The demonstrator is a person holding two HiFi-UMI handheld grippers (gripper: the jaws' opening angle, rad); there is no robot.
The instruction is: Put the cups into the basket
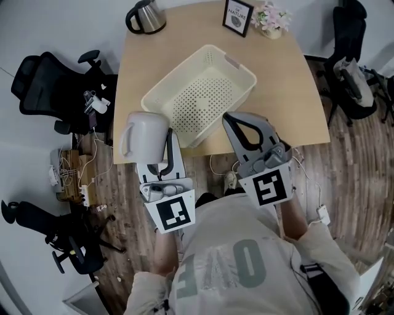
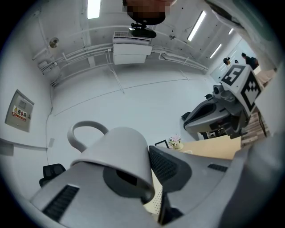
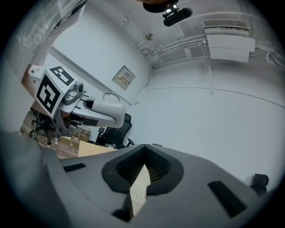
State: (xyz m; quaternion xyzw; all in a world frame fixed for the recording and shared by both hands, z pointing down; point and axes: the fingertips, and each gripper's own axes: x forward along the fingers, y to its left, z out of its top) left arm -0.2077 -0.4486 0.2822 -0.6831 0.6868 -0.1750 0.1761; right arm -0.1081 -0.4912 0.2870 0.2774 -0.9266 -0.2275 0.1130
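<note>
A pale grey cup [image 1: 146, 135] with a loop handle hangs over the table's front left corner, and my left gripper [image 1: 166, 140] is shut on its wall. In the left gripper view the cup [image 2: 116, 151] is tilted with its mouth towards the camera, its rim pinched between the jaws of the left gripper [image 2: 149, 167]. The cream perforated basket [image 1: 184, 67] stands empty in the middle of the table. My right gripper [image 1: 228, 118] hovers over the basket's front right rim, shut and holding nothing. In the right gripper view its tips [image 3: 143, 147] meet, and a bit of the basket [image 3: 138, 191] shows below them.
The wooden table [image 1: 289, 92] carries a metal kettle [image 1: 146, 15] at the back left, plus a framed card [image 1: 237, 16] and a small flower pot [image 1: 271, 18] at the back. Black office chairs [image 1: 46, 83] stand to the left and another [image 1: 351, 61] to the right. Cables lie on the floor.
</note>
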